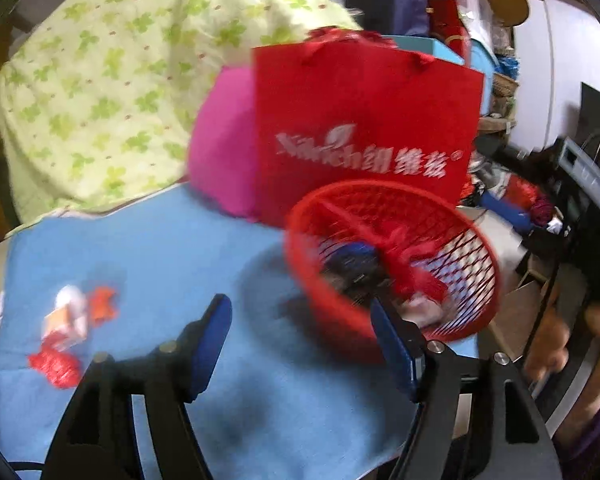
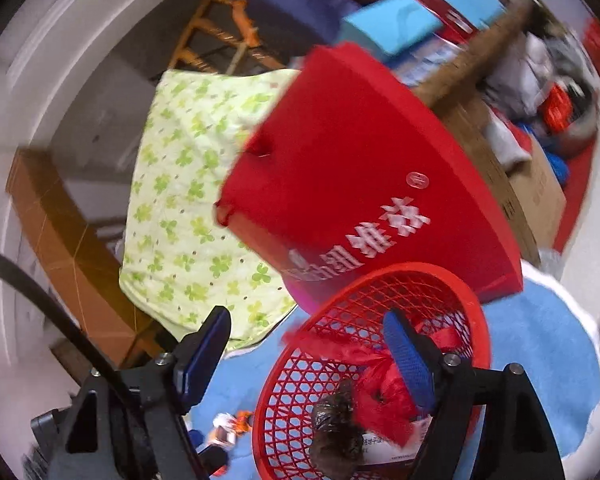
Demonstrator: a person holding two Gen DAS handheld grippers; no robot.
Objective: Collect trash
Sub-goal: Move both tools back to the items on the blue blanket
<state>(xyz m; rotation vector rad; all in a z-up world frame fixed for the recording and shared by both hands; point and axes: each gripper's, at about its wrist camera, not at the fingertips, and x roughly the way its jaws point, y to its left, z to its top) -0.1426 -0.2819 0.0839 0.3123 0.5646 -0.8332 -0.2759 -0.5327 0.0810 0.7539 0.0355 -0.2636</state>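
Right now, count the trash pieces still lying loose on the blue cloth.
About 3, clustered on the blue cloth left of the red basket: a white wrapper, an orange scrap, a red wrapper. Blur may hide more.

Both grippers share one build: the left gripper (image 1: 302, 346) and right gripper (image 2: 306, 354) have black angular finger arms with triangular cut-outs, silver round screws at the pivots and blue textured pads; a black cable runs beside the right one's left arm
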